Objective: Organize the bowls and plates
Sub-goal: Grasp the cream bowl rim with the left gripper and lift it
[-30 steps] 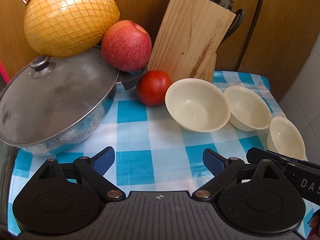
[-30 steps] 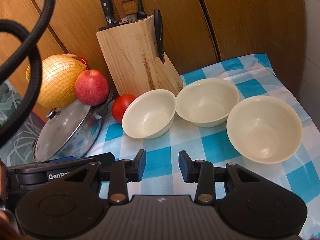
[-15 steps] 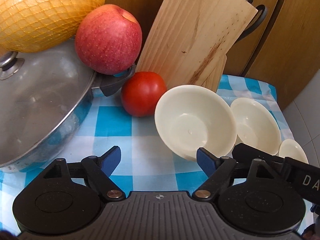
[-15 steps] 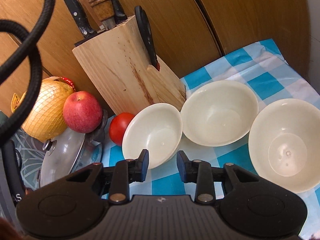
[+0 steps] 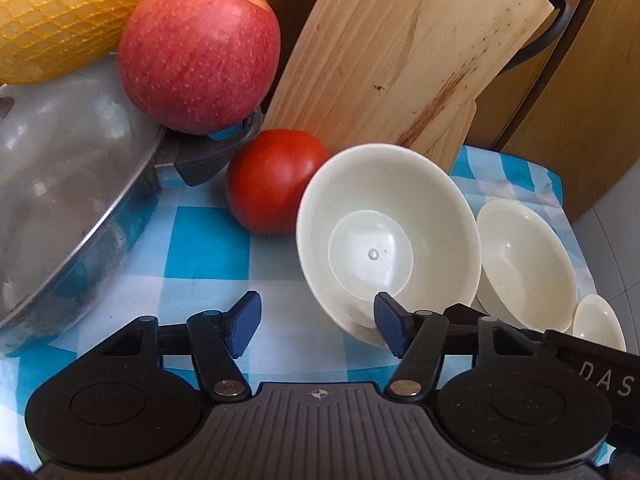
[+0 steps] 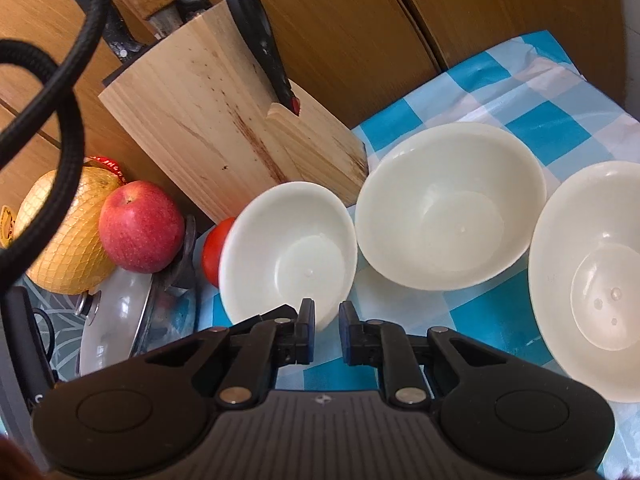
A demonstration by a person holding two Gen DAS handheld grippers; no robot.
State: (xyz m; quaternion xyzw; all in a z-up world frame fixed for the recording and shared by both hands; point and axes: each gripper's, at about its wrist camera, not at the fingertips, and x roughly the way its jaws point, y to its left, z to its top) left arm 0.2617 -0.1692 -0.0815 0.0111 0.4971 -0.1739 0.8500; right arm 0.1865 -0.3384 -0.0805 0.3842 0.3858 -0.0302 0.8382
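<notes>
On the table, over a blue-and-white checked cloth (image 5: pixel 208 248), three bowls stand in a row in front of a pale wooden knife block (image 5: pixel 400 48) that holds dark-handled knives and scissors. The first cream plastic bowl (image 5: pixel 384 240), the one next to the block and beside a red tomato (image 5: pixel 276 184), is tipped up, with its mouth turned toward the left camera and its foot off level.

The right tongs (image 6: pixel 325 320) are nearly closed. Only a narrow slot is left between the blue pads, and the near rim of the first cream plastic bowl sits in that slot. It looks pinched there, though the pads hide the actual contact.

The left tongs (image 5: pixel 316 316) are about half open and closing. The right-hand pad is at the bowl's near rim, seemingly just inside it, and the left-hand pad stands clear over bare cloth. The bowl's lower wall lies between the two pads, but they do not yet press on it.

The second cream bowl (image 6: pixel 448 216) sits upright just beside the tilted one, and the third cream bowl (image 6: pixel 592 280) is next along, near the cloth's edge.

To the left is a steel pan with a glass lid (image 5: pixel 60 184). A red apple (image 5: pixel 200 48) rests against the lid's edge, and behind it is a yellow netted pomelo (image 5: pixel 60 12). A black braided cable (image 6: pixel 60 92) loops across the right camera's upper left corner.
</notes>
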